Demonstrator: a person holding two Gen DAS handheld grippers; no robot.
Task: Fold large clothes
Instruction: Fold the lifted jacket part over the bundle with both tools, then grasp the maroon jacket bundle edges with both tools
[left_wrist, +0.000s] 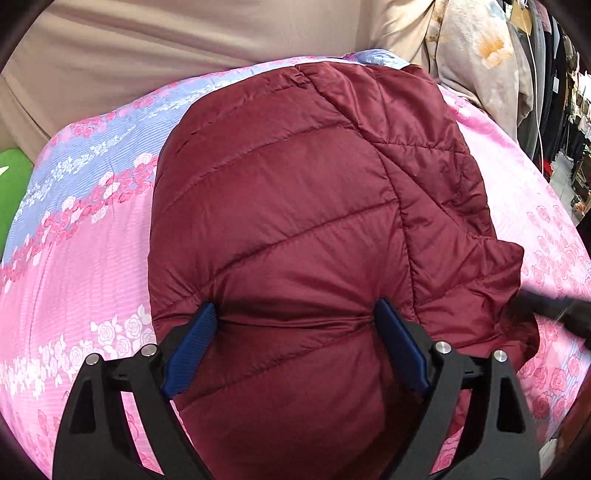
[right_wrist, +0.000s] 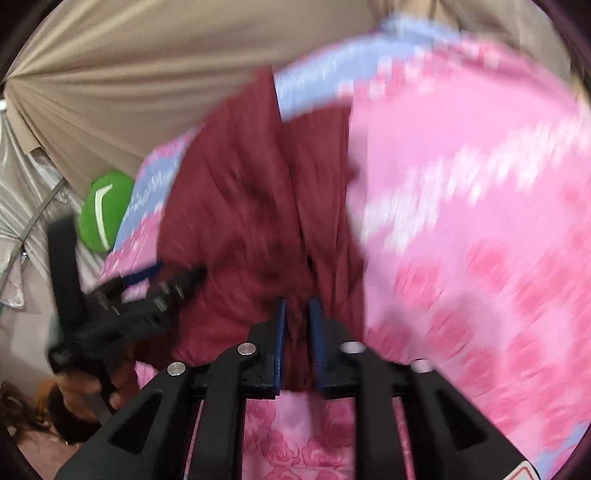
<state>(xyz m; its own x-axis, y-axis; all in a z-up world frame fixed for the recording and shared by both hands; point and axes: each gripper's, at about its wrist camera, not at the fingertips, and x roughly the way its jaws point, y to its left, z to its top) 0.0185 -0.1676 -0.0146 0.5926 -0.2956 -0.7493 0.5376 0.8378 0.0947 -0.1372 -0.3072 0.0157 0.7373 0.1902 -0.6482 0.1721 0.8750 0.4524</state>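
Note:
A maroon quilted puffer jacket (left_wrist: 295, 206) lies on a pink and lilac rose-print bedsheet (left_wrist: 81, 266). My left gripper (left_wrist: 295, 314) has its blue pads wide apart, pressed into the jacket's bulging edge on both sides. In the blurred right wrist view, my right gripper (right_wrist: 297, 306) is shut on a bunched fold of the jacket (right_wrist: 251, 221), its pads nearly together. The left gripper (right_wrist: 162, 280) shows there at the left, against the jacket's side. The right gripper appears as a dark blur at the right edge of the left wrist view (left_wrist: 554, 306).
A beige curtain (left_wrist: 147, 44) hangs behind the bed. A green cushion (right_wrist: 107, 210) sits at the bed's left edge. A floral blanket (left_wrist: 480, 55) and hanging dark clothes (left_wrist: 554, 74) are at the far right.

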